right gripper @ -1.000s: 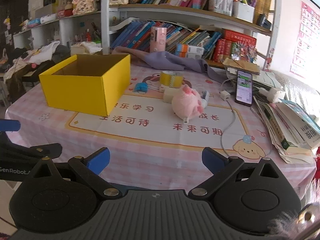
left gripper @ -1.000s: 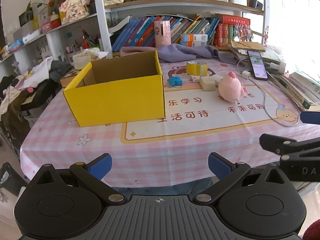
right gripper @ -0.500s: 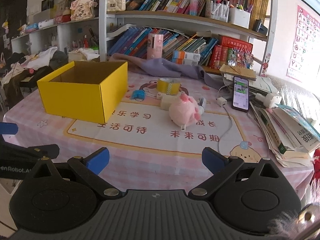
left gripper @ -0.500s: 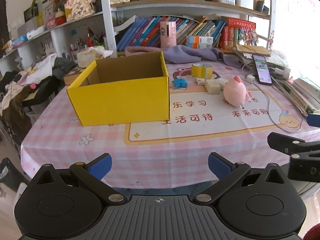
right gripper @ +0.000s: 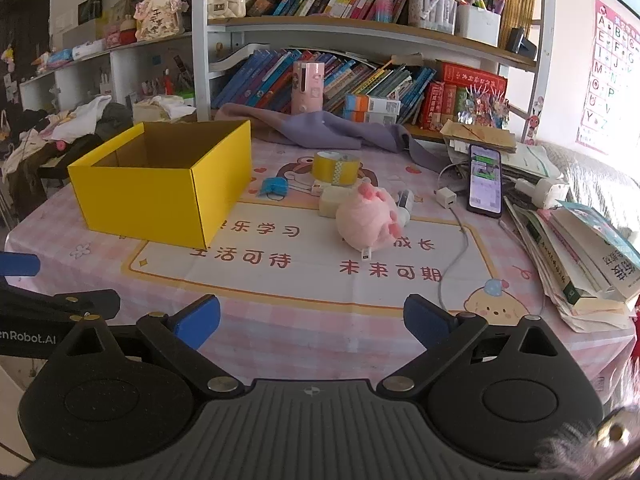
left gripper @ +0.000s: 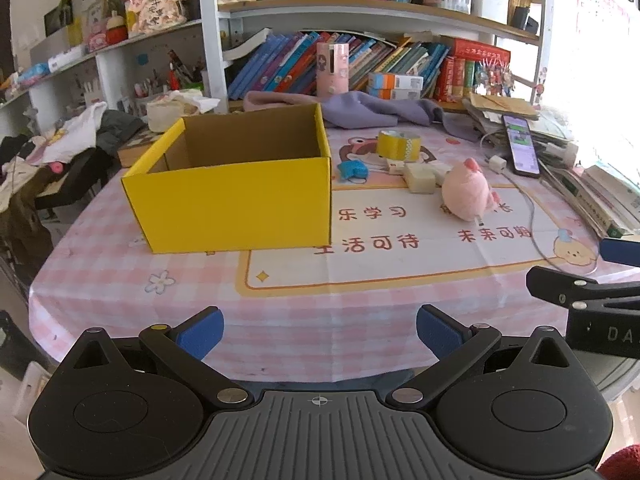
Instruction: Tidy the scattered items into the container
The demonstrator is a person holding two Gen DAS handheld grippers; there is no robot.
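Nearest, the right gripper (right gripper: pixel 312 318) was seen with its jaws wide but closing, nothing between them; the left gripper (left gripper: pixel 320 330) was held with jaws wide and empty. Both were poised over the near edge of the surface (right gripper: pixel 280 320), with no item reached. Ahead of the right jaws, well apart from them, a pink plush (right gripper: pixel 366 220) lay on the mat. Just beyond it a pale block (right gripper: pixel 331 205), a small white piece (right gripper: pixel 405 207), a blue clip (right gripper: pixel 273 185) and a yellow tape roll (right gripper: pixel 335 168) were clustered. Ahead and to the left of the jaws stood the yellow box (right gripper: pixel 160 192), open; nothing could be seen inside it, though its floor was hidden. The task was judged to be at its opening step, an approach for a first pick. The next move would call for the right jaws to be carried forward and lowered around the plush, the closest item, then closed on it.
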